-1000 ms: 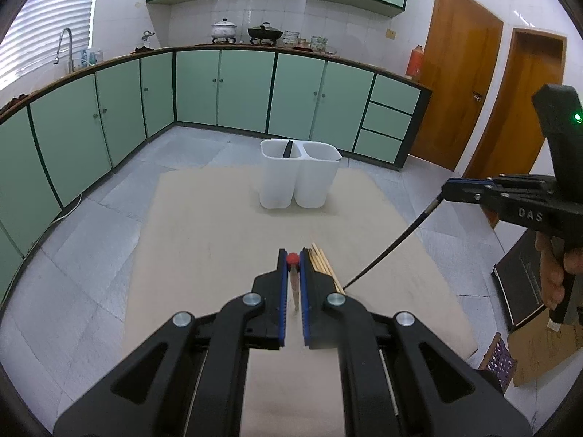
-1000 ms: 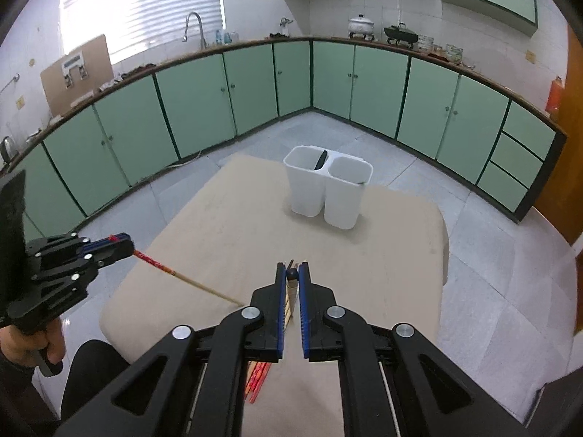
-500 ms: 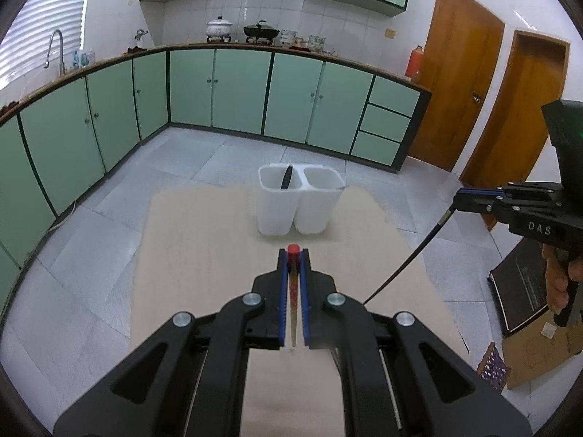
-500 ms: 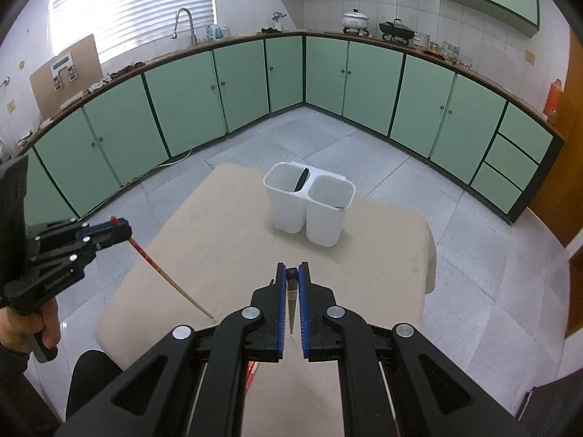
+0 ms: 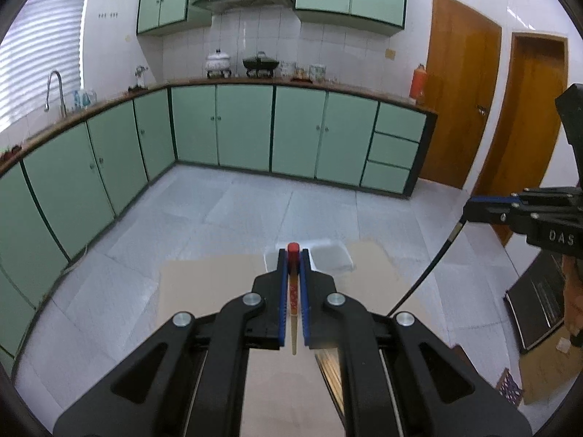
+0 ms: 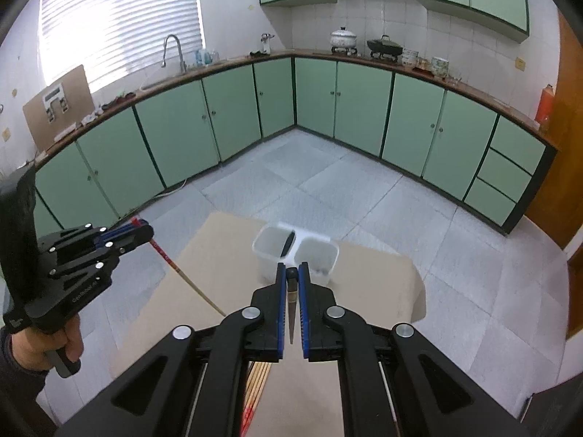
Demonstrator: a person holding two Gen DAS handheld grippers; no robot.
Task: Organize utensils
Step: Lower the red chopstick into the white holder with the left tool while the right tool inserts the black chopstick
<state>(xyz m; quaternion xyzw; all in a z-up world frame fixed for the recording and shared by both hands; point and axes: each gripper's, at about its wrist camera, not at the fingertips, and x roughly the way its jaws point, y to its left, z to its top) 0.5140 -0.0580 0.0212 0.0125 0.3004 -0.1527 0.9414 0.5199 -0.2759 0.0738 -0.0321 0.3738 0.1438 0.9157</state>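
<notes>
My left gripper (image 5: 293, 255) is shut on a red-topped wooden chopstick (image 5: 292, 291), held above the beige table (image 5: 204, 284); it also shows in the right wrist view (image 6: 138, 231) with the chopstick (image 6: 182, 273) slanting down. My right gripper (image 6: 291, 273) is shut on a black chopstick (image 6: 291, 306); in the left wrist view (image 5: 470, 211) the black chopstick (image 5: 430, 266) hangs down from it. The white two-compartment holder (image 6: 313, 258) stands on the far side of the table, a black utensil (image 6: 287, 244) in its left compartment. The holder (image 5: 331, 258) is partly hidden behind my left fingers.
Several loose wooden chopsticks (image 6: 257, 382) lie on the table under the grippers, also seen in the left wrist view (image 5: 329, 367). Green cabinets (image 6: 364, 109) ring the tiled floor. Wooden doors (image 5: 459, 109) stand at the right. Cardboard and a black tray (image 5: 535, 306) lie on the floor.
Both grippers have lifted their chopsticks off the table and risen, moving toward the holder. The cameras have tilted up, so the holder sits lower in both views.
</notes>
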